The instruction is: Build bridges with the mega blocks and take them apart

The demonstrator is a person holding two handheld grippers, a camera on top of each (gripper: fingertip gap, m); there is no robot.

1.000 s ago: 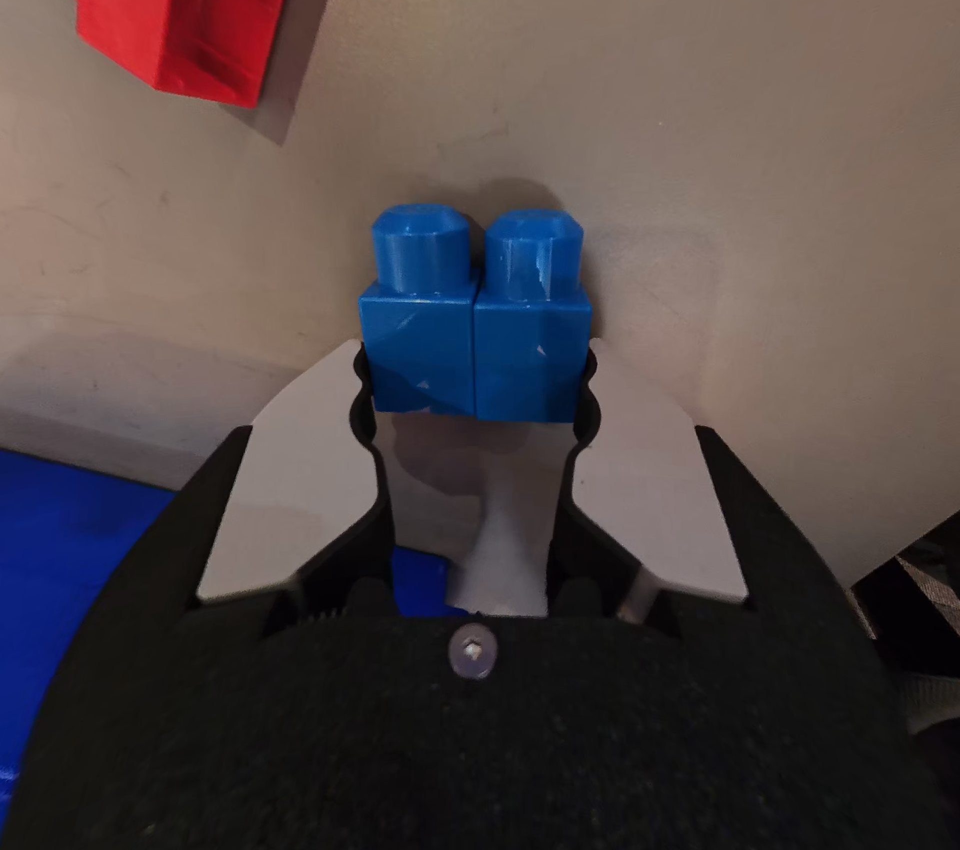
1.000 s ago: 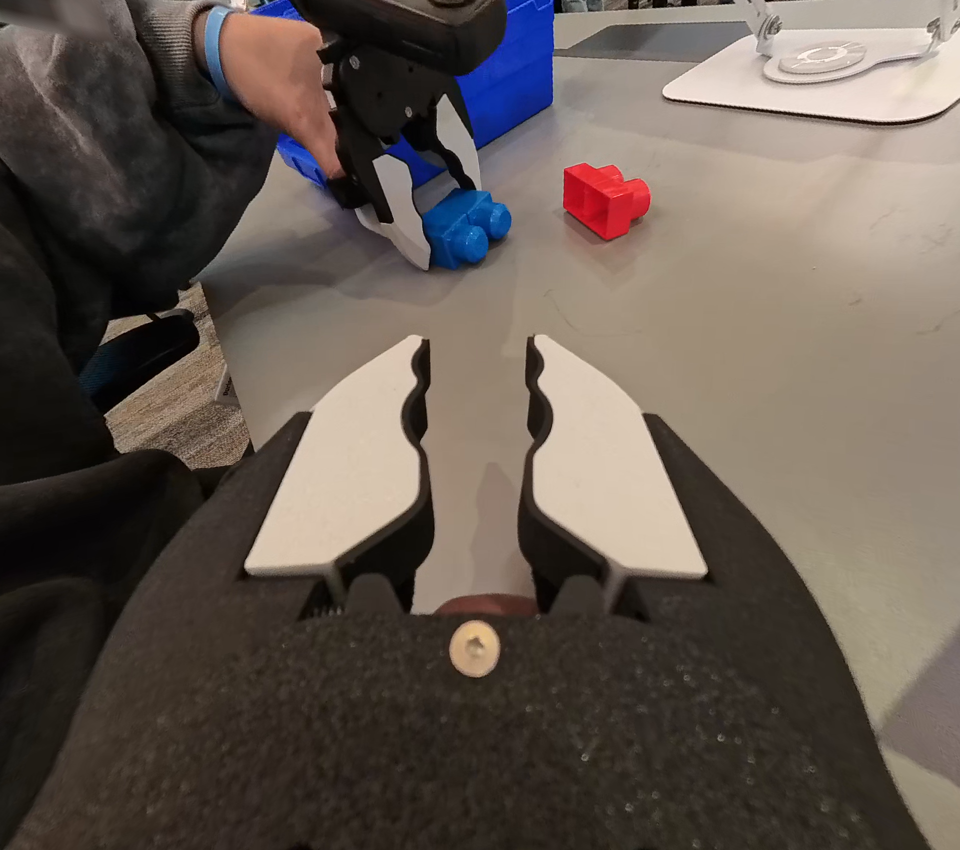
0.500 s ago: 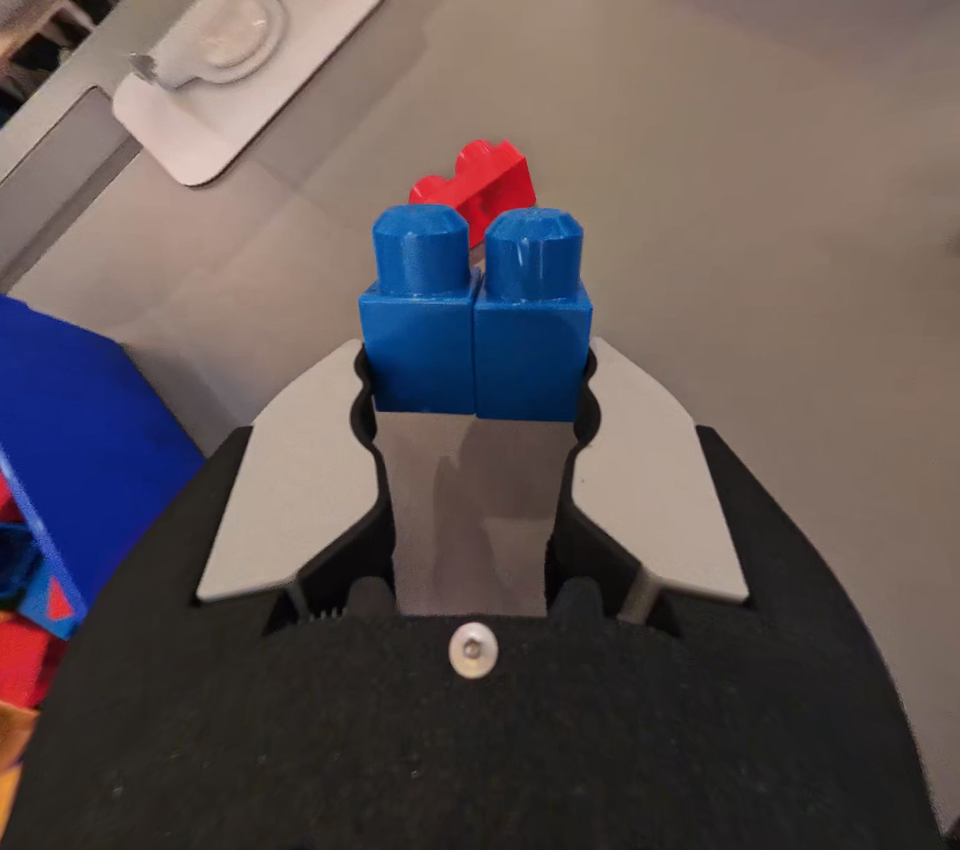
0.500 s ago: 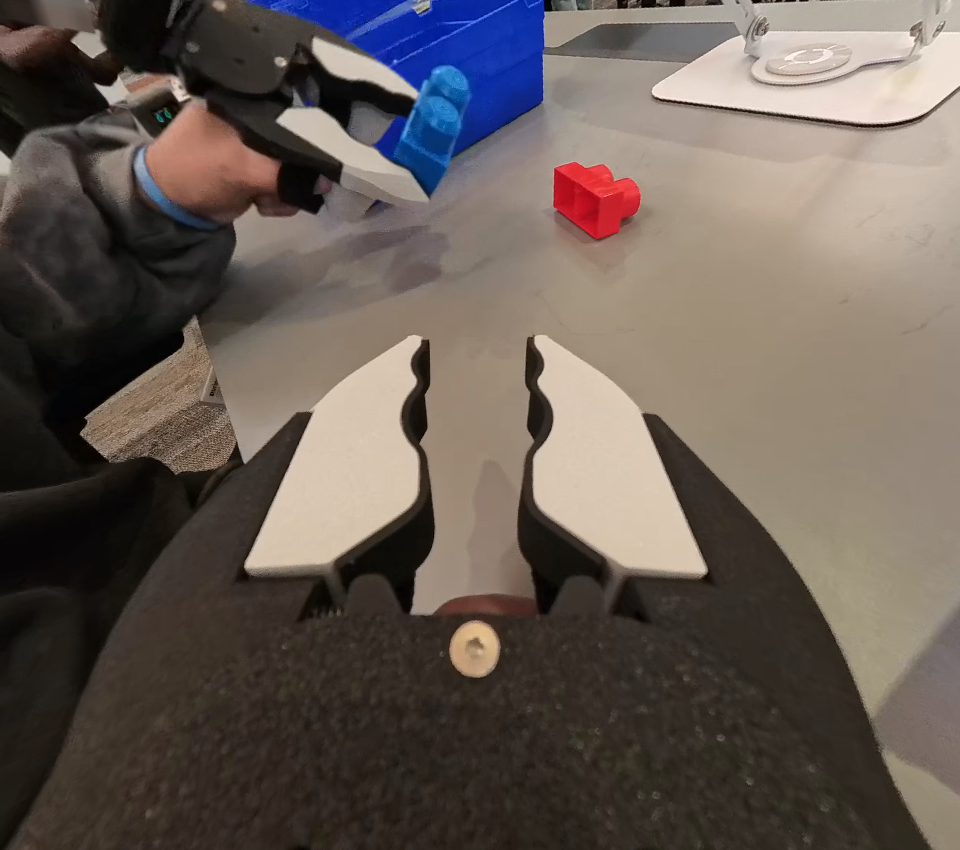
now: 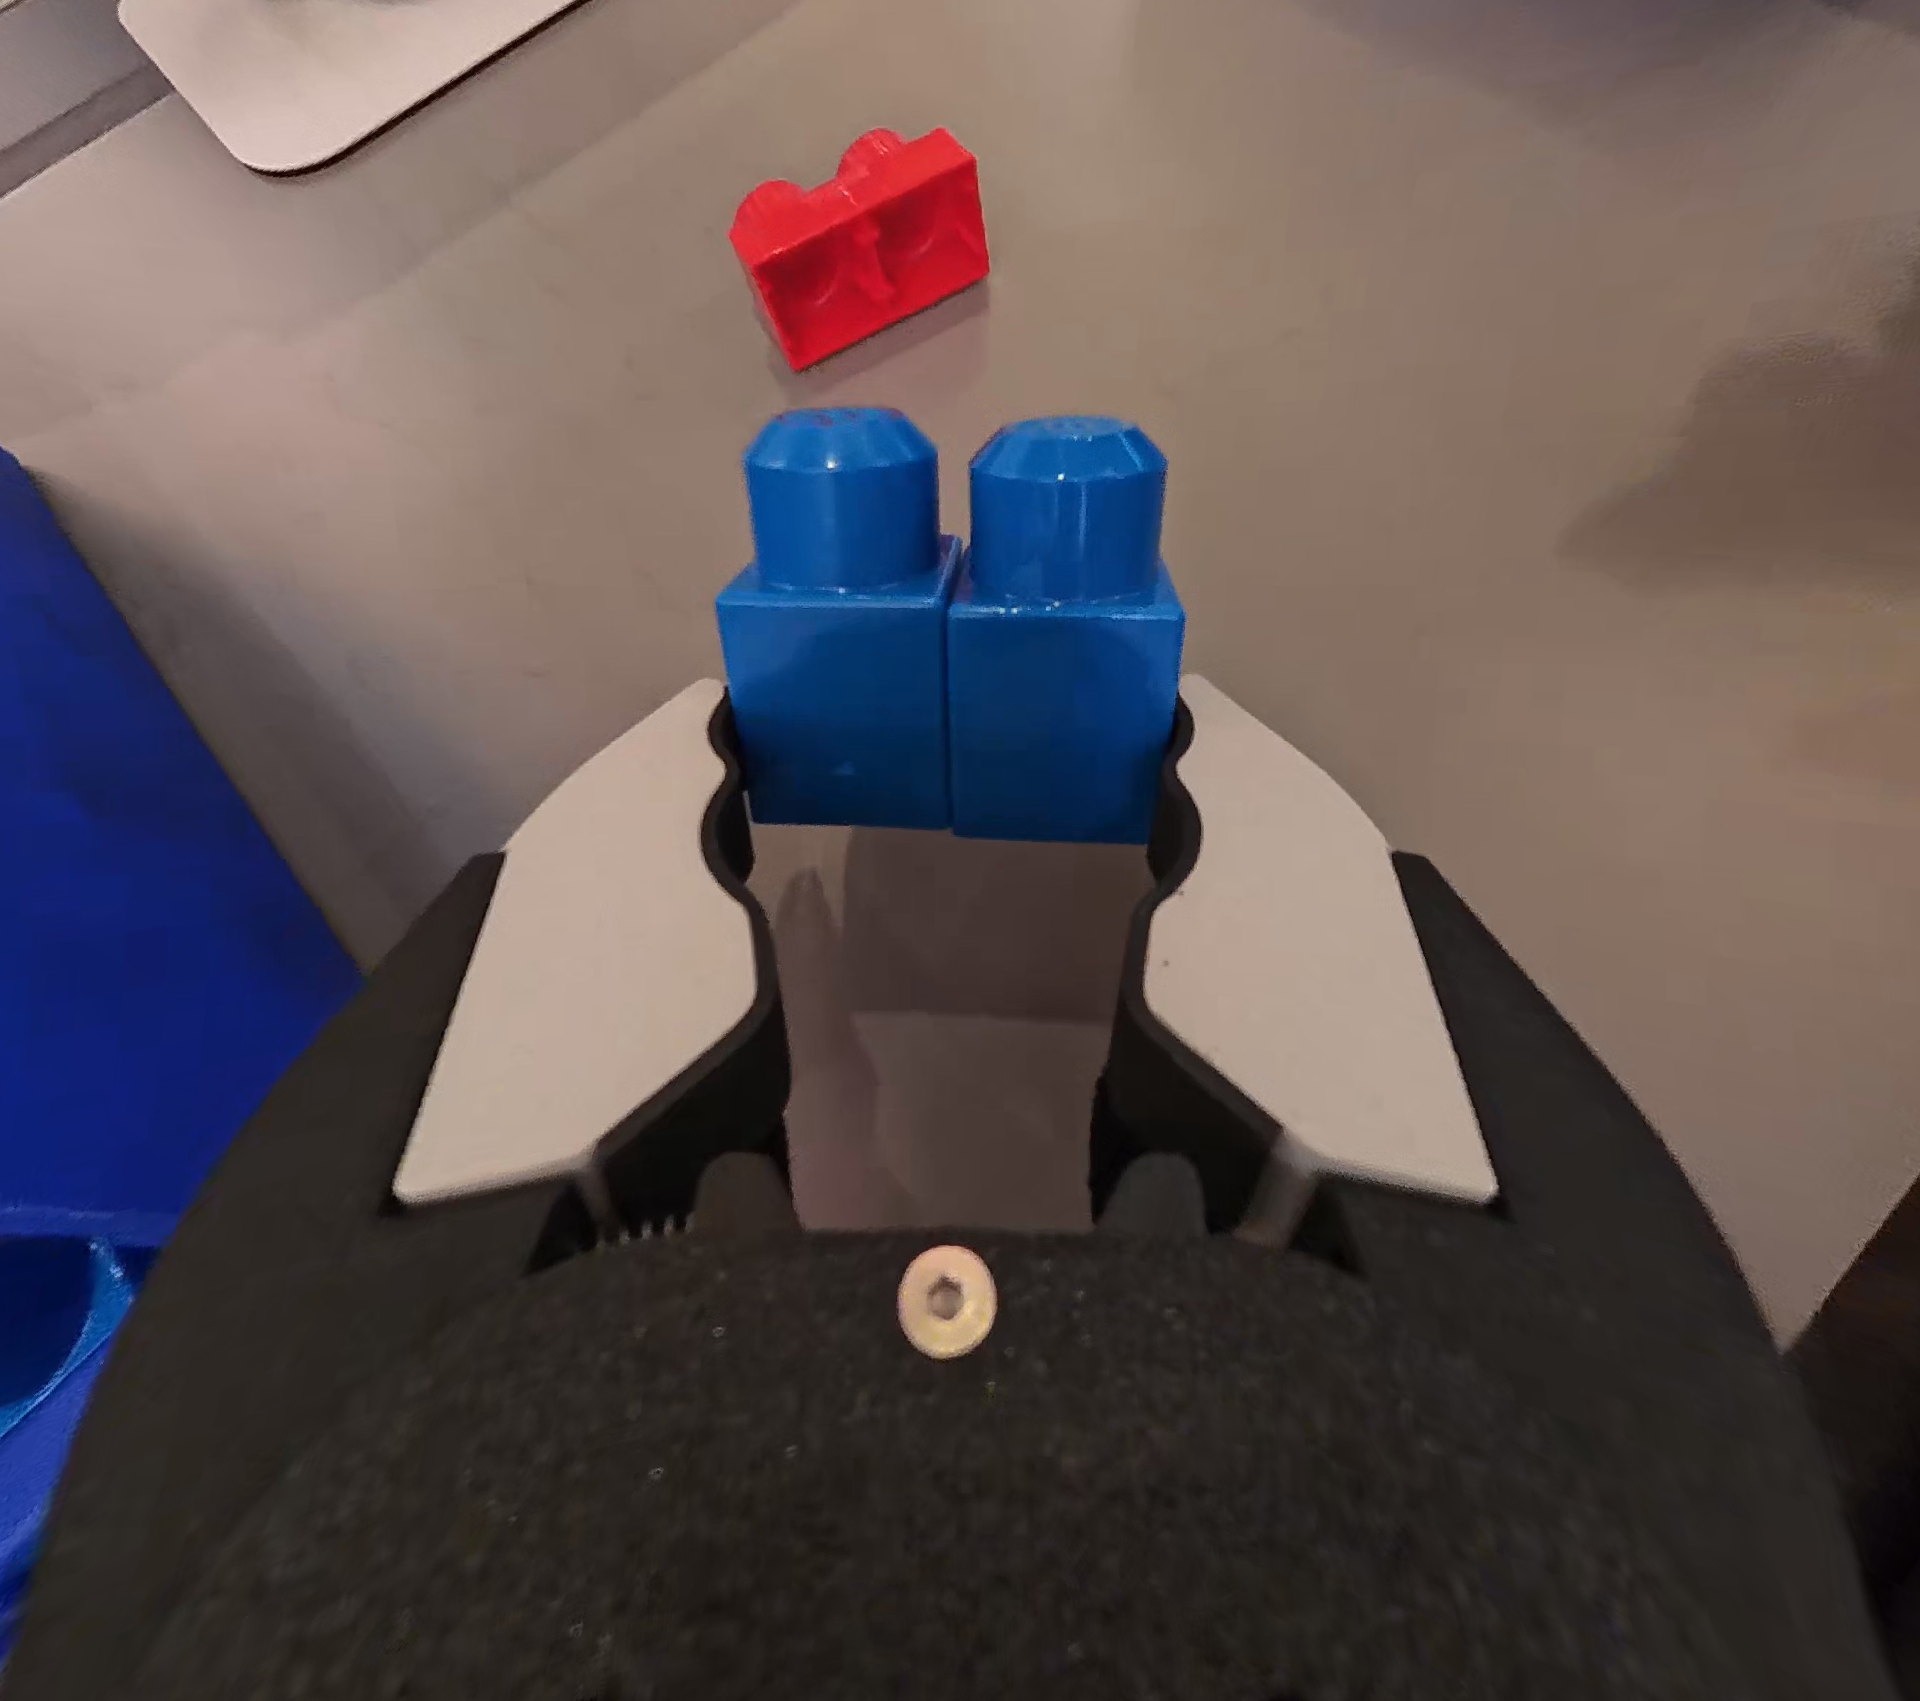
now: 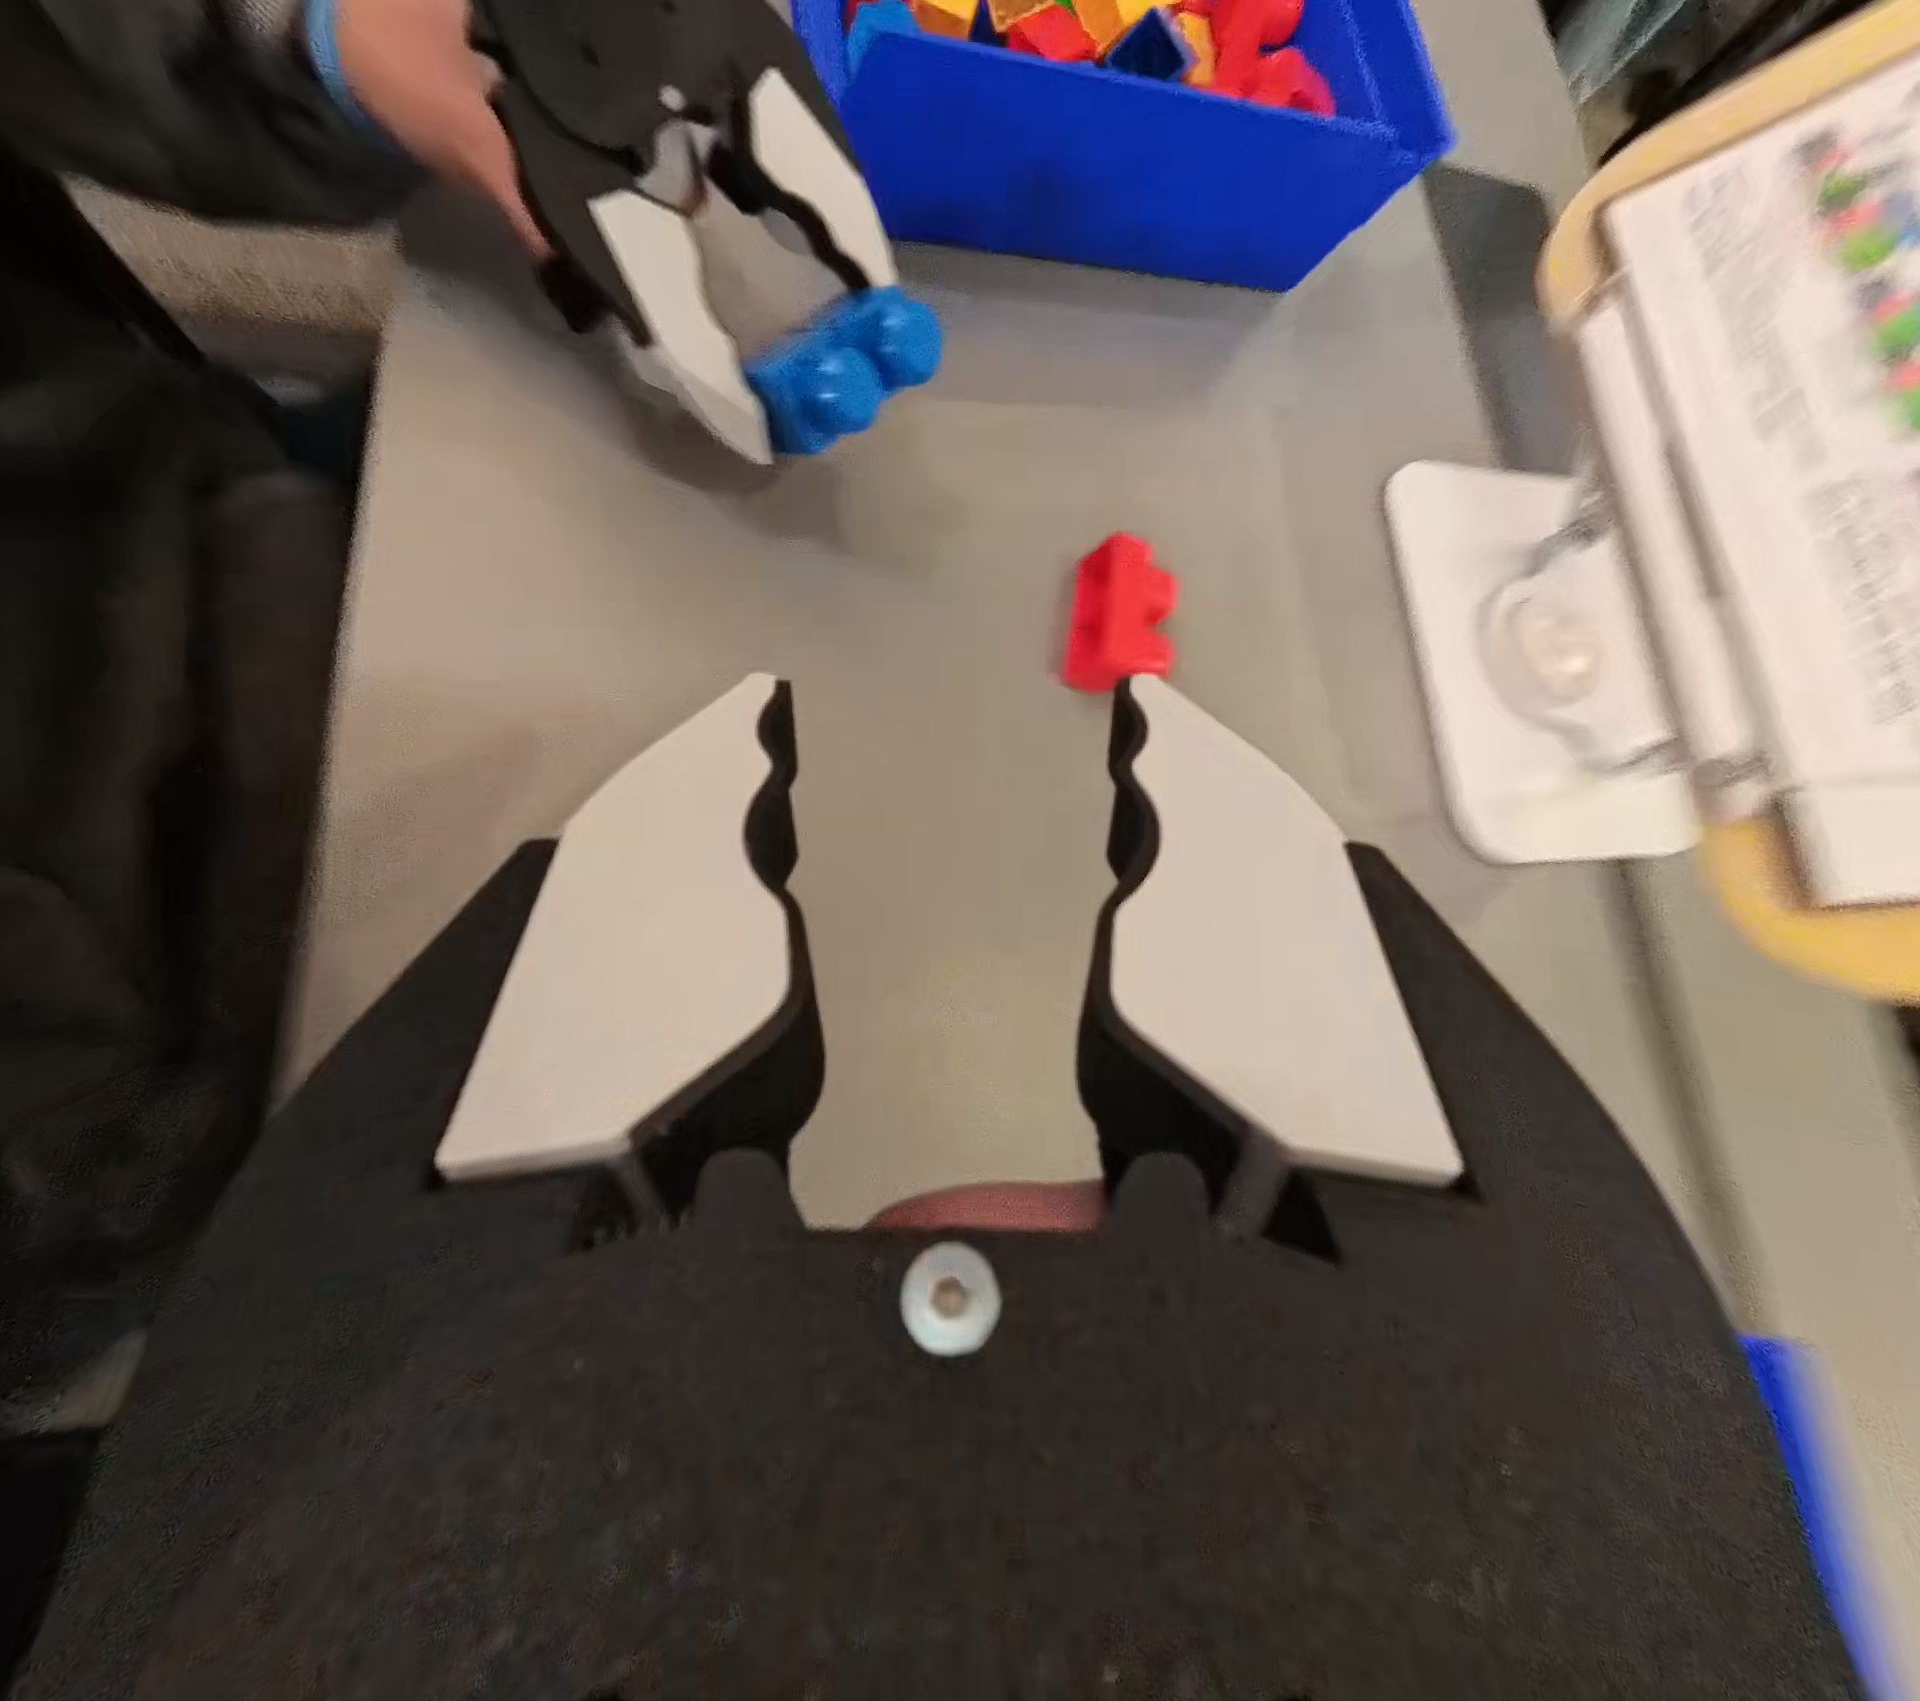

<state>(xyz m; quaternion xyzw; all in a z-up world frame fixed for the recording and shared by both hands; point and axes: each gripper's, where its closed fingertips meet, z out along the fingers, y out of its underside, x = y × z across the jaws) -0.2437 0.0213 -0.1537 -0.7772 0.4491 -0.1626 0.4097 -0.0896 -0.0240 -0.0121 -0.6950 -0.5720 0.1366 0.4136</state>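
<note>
My left gripper [image 5: 951, 695] is shut on a blue two-stud block [image 5: 951, 664], studs pointing away from me, held above the grey table [image 5: 1351, 301]. A red two-stud block [image 5: 862, 259] lies on its side on the table just beyond it. In the right wrist view the left gripper [image 6: 810, 363] holds the blue block [image 6: 842, 373] at upper left. My right gripper [image 6: 951, 690] is open and empty, raised above the table, and the red block [image 6: 1117, 612] lies just past its right fingertip.
A blue bin [image 6: 1101, 165] with several coloured blocks stands at the far side of the table. A white stand base [image 6: 1507, 664] and a board with printed sheets [image 6: 1787, 425] are at the right. A person's sleeve and hand [image 6: 395, 62] hold the left gripper. My right fingertips sit around 20 centimeters from my left ones.
My left gripper lifted the blue block off the table and swung toward the red block. My right gripper rose, tilted down over the table and opened wider.
</note>
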